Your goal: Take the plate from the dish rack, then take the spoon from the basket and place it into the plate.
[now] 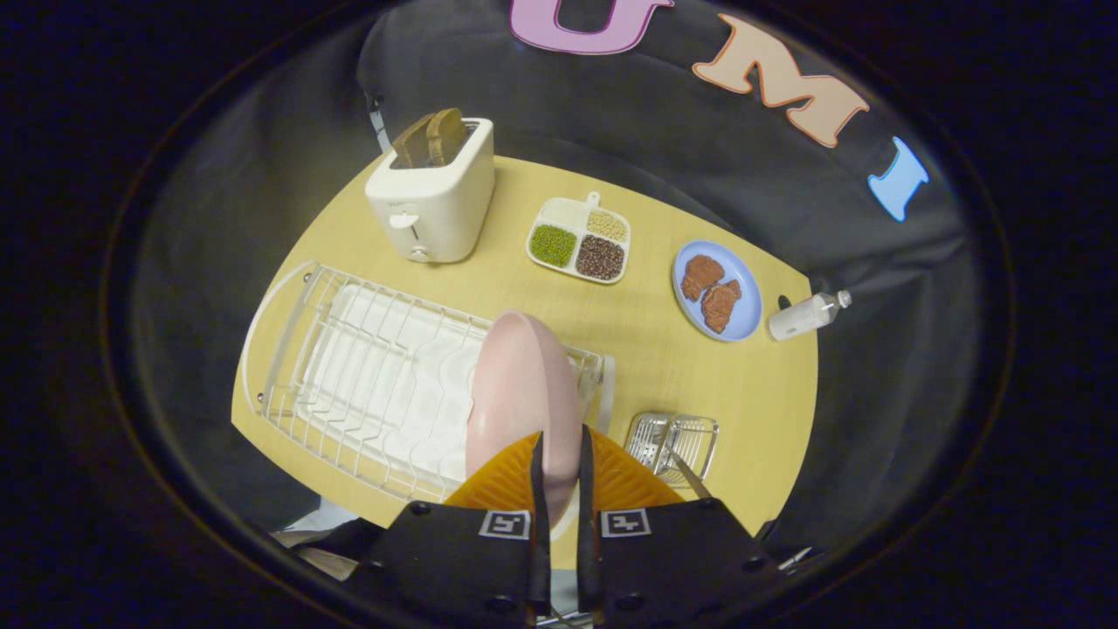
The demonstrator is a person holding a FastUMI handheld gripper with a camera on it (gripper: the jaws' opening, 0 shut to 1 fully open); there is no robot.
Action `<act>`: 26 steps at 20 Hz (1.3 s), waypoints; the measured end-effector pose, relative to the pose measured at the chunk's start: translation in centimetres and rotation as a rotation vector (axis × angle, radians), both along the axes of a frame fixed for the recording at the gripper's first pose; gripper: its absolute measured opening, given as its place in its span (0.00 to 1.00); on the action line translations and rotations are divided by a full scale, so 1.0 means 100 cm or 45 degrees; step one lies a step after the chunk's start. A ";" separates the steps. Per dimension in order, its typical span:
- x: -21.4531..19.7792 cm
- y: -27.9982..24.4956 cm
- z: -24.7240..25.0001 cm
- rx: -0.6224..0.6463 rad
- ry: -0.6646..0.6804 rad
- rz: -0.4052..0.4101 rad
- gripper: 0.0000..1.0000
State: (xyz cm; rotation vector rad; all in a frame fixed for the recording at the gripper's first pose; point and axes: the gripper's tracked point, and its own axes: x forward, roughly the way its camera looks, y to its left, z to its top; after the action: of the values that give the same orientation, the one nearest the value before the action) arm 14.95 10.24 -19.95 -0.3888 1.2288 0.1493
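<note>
Item: pink plate [522, 397], on edge, its rim pinched between both fingers of my gripper [559, 476], above the near end of the white dish rack [349, 367]. Wire basket [672, 441] at two o'clock of my fingers; toaster [432, 196] at eleven, blue plate [718, 293] at one.

I saw a pale wood table [559, 218] w/ rounded edge, black cloth wall [699, 148] draped behind & around it; light was even, no hard shadows.
</note>
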 end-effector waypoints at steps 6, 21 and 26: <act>0.012 -0.005 0.029 0.096 -0.094 -0.062 0.15; -0.043 -0.093 0.071 0.562 -0.260 -0.424 0.14; -0.074 -0.128 0.068 0.719 -0.297 -0.511 0.14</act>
State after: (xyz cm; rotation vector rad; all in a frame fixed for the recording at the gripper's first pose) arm 7.55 -2.53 -13.11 0.3244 0.9607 0.0955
